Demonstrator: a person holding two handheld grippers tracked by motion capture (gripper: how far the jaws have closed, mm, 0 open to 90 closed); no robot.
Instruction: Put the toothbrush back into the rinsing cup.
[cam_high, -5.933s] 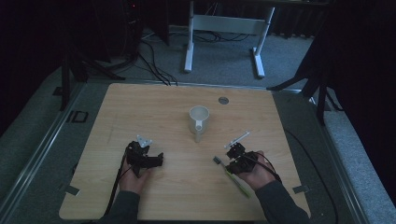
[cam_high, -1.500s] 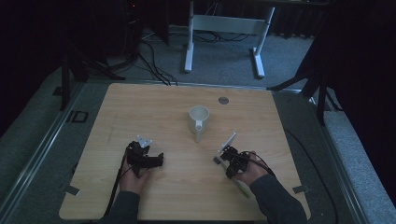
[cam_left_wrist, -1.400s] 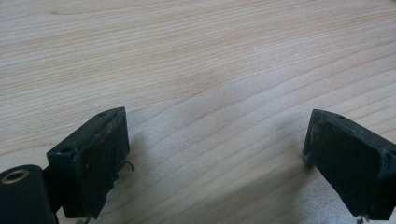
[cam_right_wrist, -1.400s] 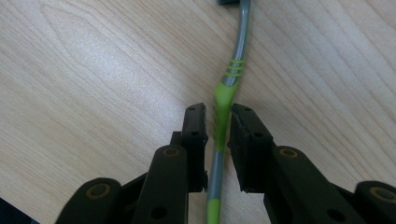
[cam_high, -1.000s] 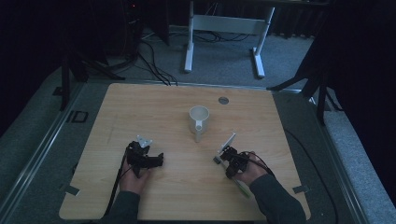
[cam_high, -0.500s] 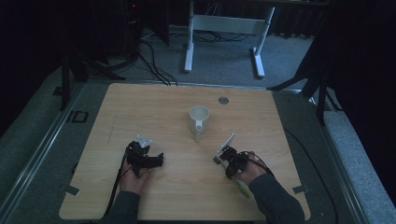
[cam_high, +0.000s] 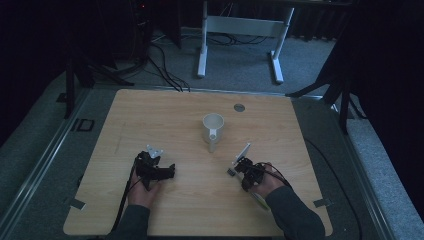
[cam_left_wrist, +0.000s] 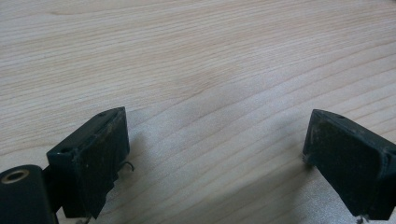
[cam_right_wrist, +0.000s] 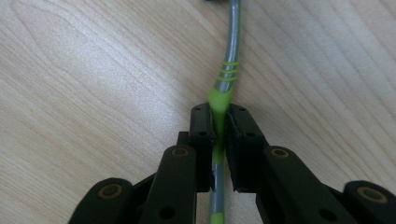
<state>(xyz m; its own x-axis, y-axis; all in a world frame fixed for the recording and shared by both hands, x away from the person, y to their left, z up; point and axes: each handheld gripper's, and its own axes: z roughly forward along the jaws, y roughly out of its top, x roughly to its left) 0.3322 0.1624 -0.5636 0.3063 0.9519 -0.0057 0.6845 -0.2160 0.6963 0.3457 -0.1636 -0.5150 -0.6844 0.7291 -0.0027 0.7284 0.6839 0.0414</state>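
Left claw (cam_high: 167, 172) sits left of the mug (cam_high: 213, 128), jaws wide, nothing between them, low over bare worktop (cam_high: 175, 115). Mug upright mid-worktop. Right claw (cam_right_wrist: 221, 140), near the mug's lower right, has just been closing and now clamps 1 toothbrush (cam_right_wrist: 223, 88) by its green-grey handle (head end out of frame, lying flat on the wood). Risk: thin, rounded handle could twist or slide between the pads on lift, so the brush pivots. Versus earlier frames: right claw has shifted slightly closer to the mug; left unchanged.

I count one white mug (cam_high: 213, 127), one grey-and-green toothbrush (cam_right_wrist: 225, 84), one small round disc (cam_high: 239, 107), all on one wooden table (cam_high: 165, 115), and my two grippers.
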